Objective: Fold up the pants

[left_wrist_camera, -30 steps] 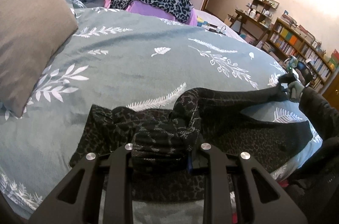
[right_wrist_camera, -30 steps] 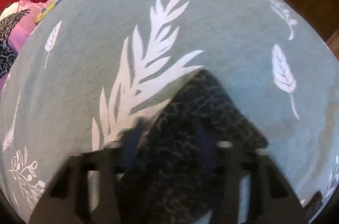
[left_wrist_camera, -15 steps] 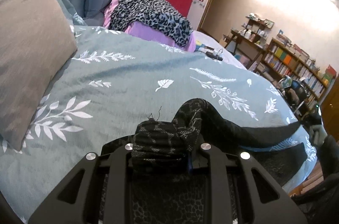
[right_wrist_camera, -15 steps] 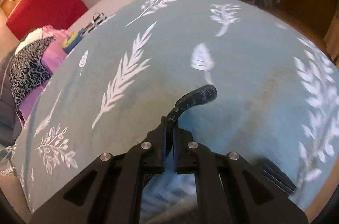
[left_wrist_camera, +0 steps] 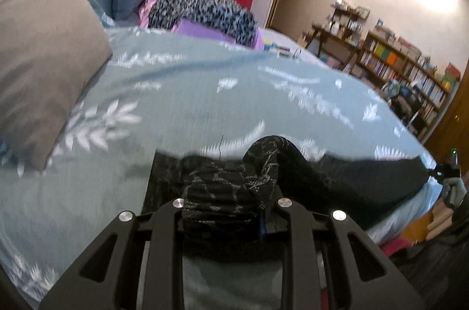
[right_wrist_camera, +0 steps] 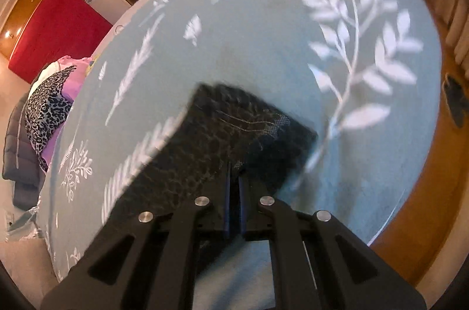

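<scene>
Both tools pinch pants (left_wrist_camera: 337, 181) — left (left_wrist_camera: 228, 210), right (right_wrist_camera: 233, 186); no legible txt.

The left gripper (left_wrist_camera: 225, 210) is built of matte black plastic, with triangular cut-outs in its finger arms and round silver screw heads. On the right gripper (right_wrist_camera: 233, 192), the same black frame is seen, with blue inner pads (right_wrist_camera: 226, 204).
</scene>
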The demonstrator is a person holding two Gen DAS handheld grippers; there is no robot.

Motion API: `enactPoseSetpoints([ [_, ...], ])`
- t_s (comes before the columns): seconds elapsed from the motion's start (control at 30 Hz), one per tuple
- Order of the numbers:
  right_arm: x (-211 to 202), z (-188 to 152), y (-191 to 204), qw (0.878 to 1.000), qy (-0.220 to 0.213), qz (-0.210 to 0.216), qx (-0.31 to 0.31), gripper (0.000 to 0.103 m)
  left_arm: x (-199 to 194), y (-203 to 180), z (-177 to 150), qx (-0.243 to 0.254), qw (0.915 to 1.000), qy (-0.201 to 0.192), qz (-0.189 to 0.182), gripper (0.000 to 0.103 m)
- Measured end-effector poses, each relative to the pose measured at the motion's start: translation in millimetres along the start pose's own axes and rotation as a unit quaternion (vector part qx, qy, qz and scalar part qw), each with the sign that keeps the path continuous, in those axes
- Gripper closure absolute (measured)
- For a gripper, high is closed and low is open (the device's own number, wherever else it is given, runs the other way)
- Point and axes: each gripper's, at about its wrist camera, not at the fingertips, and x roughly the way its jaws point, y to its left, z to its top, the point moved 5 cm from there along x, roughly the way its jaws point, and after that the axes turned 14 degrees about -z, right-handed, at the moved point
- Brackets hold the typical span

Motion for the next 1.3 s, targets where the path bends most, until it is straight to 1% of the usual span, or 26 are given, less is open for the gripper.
enactPoseSetpoints([
  [0.07,10,-4,-6,1.0,0.005,-0.002,0.007,0.099,4,5,-15,-0.001,0.9998,0.017,0.013,0.076],
  [0.17,14,-6,-12,1.0,-0.001,0.001,0.011,0.099,10,17,-40,-0.017,0.9984,0.048,0.025,0.074],
  [0.2,14,-5,-13,1.0,-0.004,0.0,0.011,0.097,12,18,-45,-0.017,0.9979,0.055,0.03,0.069],
  [0.23,14,-4,-12,1.0,-0.009,-0.003,0.009,0.093,11,18,-49,-0.012,0.9972,0.062,0.04,0.06],
  [0.27,12,-5,-14,1.0,-0.013,-0.011,0.006,0.087,10,19,-52,-0.005,0.9969,0.064,0.046,0.055],
  [0.3,11,-4,-15,1.0,-0.018,-0.02,0.004,0.079,7,19,-56,0.004,0.9961,0.067,0.057,0.043],
  [0.33,7,-4,-18,0.999,-0.025,-0.027,0.003,0.076,5,19,-57,0.008,0.9954,0.068,0.066,0.038],
  [0.37,3,-4,-21,0.999,-0.032,-0.036,0.004,0.068,2,19,-60,0.011,0.9949,0.071,0.071,0.034],
  [0.4,-2,-4,-25,0.998,-0.04,-0.046,0.005,0.062,-2,19,-62,0.013,0.9946,0.074,0.071,0.031],
  [0.43,-8,-4,-28,0.997,-0.052,-0.057,0.007,0.06,-4,18,-63,0.015,0.9943,0.077,0.072,0.028],
  [0.53,-26,-7,-25,0.993,-0.085,-0.084,-0.008,0.059,-15,19,-65,0.01,0.9946,0.075,0.071,0.027],
  [0.6,-36,-13,-9,0.99,-0.104,-0.088,-0.034,0.059,-21,17,-65,0.013,0.9948,0.072,0.07,0.027],
  [0.63,-42,-17,4,0.988,-0.114,-0.086,-0.053,0.059,-22,15,-63,0.017,0.9945,0.072,0.073,0.027],
  [0.7,-50,-26,31,0.986,-0.126,-0.072,-0.082,0.059,-26,14,-63,0.023,0.994,0.073,0.078,0.027],
  [0.77,-53,-38,68,0.985,-0.124,-0.038,-0.114,0.059,-27,15,-63,0.024,0.994,0.072,0.079,0.027],
  [0.83,-50,-58,109,0.984,-0.1,0.011,-0.149,0.059,-28,17,-64,0.015,0.9945,0.071,0.075,0.027],
  [0.87,-48,-72,137,0.981,-0.082,0.04,-0.171,0.059,-28,18,-66,0.012,0.9948,0.071,0.073,0.027],
  [0.97,-46,-119,204,0.964,-0.043,0.109,-0.239,0.059,-25,18,-74,0.01,0.9948,0.076,0.067,0.027],
  [1.0,-46,-137,229,0.955,-0.026,0.131,-0.265,0.059,-24,19,-76,0.008,0.9949,0.076,0.066,0.027],
  [1.07,-48,-177,277,0.931,0.008,0.177,-0.32,0.059,-24,20,-79,0.001,0.9953,0.075,0.061,0.027],
  [1.1,-50,-192,293,0.922,0.018,0.19,-0.337,0.059,-24,21,-81,-0.001,0.9956,0.073,0.058,0.027],
  [1.13,-52,-211,315,0.908,0.032,0.208,-0.361,0.059,-25,21,-82,-0.003,0.9958,0.072,0.057,0.027],
  [1.17,-54,-228,332,0.898,0.046,0.223,-0.378,0.059,-25,21,-82,-0.003,0.9959,0.071,0.056,0.027],
  [1.2,-56,-237,344,0.891,0.054,0.23,-0.387,0.059,-26,21,-83,-0.003,0.9961,0.069,0.054,0.027],
  [1.23,-59,-252,361,0.879,0.065,0.243,-0.405,0.059,-28,20,-83,-0.002,0.9962,0.068,0.054,0.027],
  [1.3,-63,-271,378,0.865,0.07,0.251,-0.428,0.058,-30,20,-84,-0.002,0.9962,0.068,0.054,0.027],
])
